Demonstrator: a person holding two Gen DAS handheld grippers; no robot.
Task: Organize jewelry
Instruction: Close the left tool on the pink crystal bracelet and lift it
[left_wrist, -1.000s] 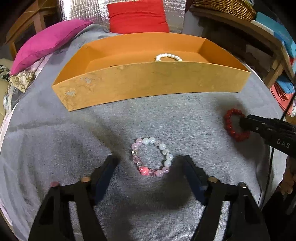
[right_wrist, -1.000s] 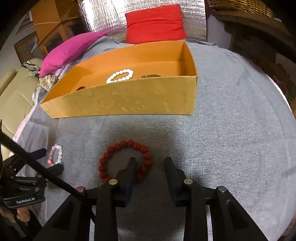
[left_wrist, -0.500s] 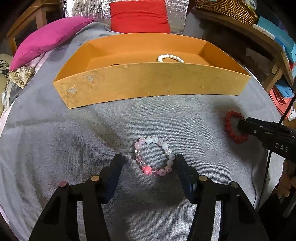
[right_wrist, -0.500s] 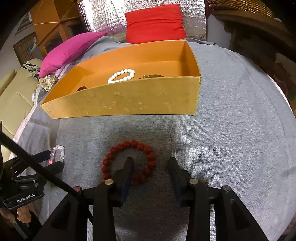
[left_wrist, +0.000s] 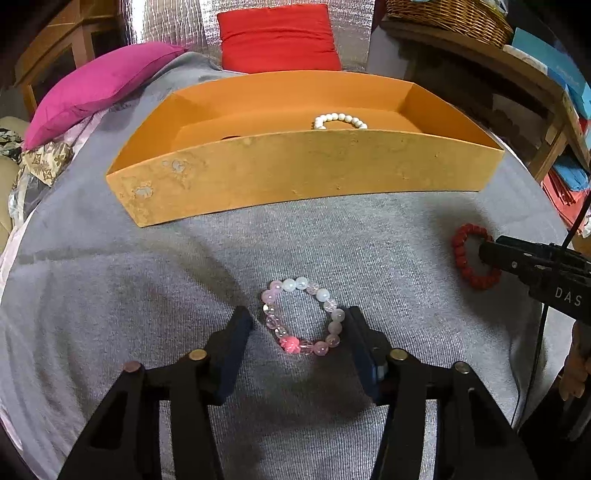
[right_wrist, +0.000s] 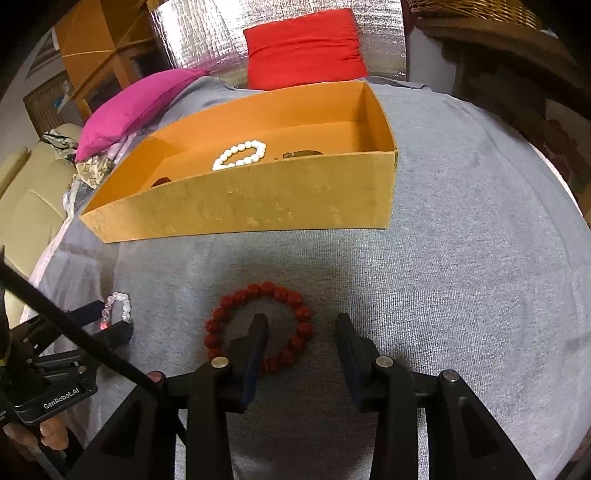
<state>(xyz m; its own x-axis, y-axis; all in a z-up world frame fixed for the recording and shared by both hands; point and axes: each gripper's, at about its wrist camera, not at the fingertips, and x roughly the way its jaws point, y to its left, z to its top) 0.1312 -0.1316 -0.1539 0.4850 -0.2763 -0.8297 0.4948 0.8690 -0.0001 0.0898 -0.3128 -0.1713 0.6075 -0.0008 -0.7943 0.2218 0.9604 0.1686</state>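
A pink and clear bead bracelet (left_wrist: 290, 284) lies on the grey cloth (left_wrist: 110, 295) between the fingers of my left gripper (left_wrist: 297, 321). Its jaws are closing; the right finger is at the beads, the left a little off them. A red bead bracelet (right_wrist: 266, 288) lies under my right gripper (right_wrist: 301, 325), which is open. Its left finger stands inside the ring, its right finger outside, and the ring's right side lies loose between them. Behind both stands an orange box (left_wrist: 295, 170) holding a white bead bracelet (left_wrist: 340, 120) and a dark item (right_wrist: 303, 153).
A magenta cushion (left_wrist: 99, 81) and a red cushion (left_wrist: 277, 40) lie behind the box. A wooden shelf with a wicker basket (left_wrist: 443, 14) stands at the right, a beige sofa (right_wrist: 29, 192) at the left. The grey cloth drops away at both sides.
The left jaws have narrowed around the pink bracelet. The right jaws have widened a little, and their left finger now stands inside the red ring.
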